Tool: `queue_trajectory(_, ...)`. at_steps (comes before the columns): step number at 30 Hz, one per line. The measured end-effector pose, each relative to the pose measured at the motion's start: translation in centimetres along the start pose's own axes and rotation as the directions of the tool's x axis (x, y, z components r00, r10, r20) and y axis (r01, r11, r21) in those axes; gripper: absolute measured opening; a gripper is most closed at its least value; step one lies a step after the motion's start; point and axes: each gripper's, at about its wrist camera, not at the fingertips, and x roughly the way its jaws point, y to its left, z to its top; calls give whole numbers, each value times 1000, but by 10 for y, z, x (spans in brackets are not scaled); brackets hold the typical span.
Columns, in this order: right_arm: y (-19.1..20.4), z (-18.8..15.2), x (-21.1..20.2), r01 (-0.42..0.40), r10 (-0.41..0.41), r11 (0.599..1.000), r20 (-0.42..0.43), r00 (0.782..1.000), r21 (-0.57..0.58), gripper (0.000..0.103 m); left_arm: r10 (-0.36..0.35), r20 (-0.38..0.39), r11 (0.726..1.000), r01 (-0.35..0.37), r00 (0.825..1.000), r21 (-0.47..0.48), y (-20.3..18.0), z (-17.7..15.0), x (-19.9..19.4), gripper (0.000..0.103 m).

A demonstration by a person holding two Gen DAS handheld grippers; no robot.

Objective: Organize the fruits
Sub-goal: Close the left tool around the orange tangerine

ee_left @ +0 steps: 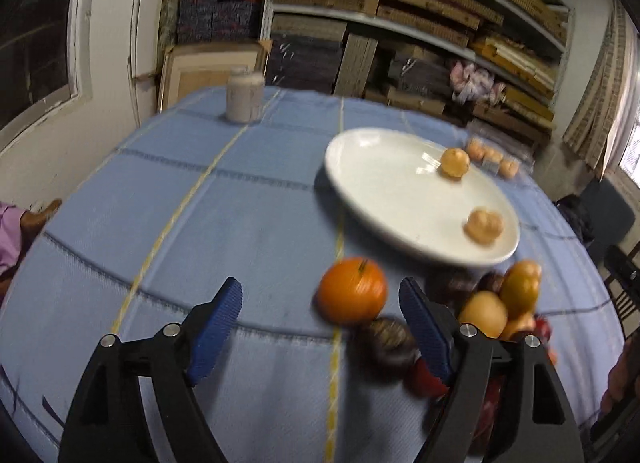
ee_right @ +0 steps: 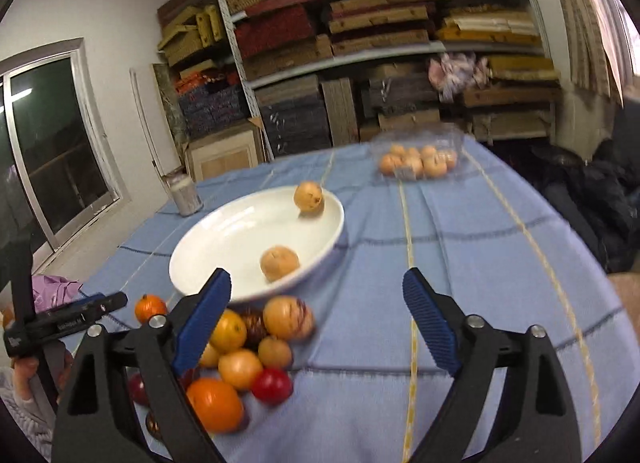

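Two pale fruits sit on the white plate [ee_right: 200, 247]; the mixed fruit pile [ee_right: 248, 347] waits just near of it; left gripper [ee_left: 320, 327] and right gripper [ee_right: 316, 319] both gape wide, empty; most sorting remains.

**Both grippers wide open, nothing between the jaws**

The left gripper [ee_left: 320, 299] points forward and down, its two blue pads [ee_left: 218, 327] spread far apart — no pad presses on anything. The right gripper [ee_right: 316, 287] stands the same way, jaws wide, pads [ee_right: 430, 321] free. In the right wrist view the left gripper appears at the left edge, carried by a hand [ee_right: 30, 369].
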Motion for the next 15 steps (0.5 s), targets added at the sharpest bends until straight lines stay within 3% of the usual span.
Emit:
queue_trajectory(10, -2, -8, 6, 26, -26, 1000, -7, 1000, 9, 93, 0, 19, 995, -2, 1000, 104, -18, -4, 5, 82)
queue_trajectory(15, 4, -10, 7, 25, -25, 1000, -7, 1000, -18, 94, -10, -5, 996, 10, 1000, 93, -18, -3, 16, 82)
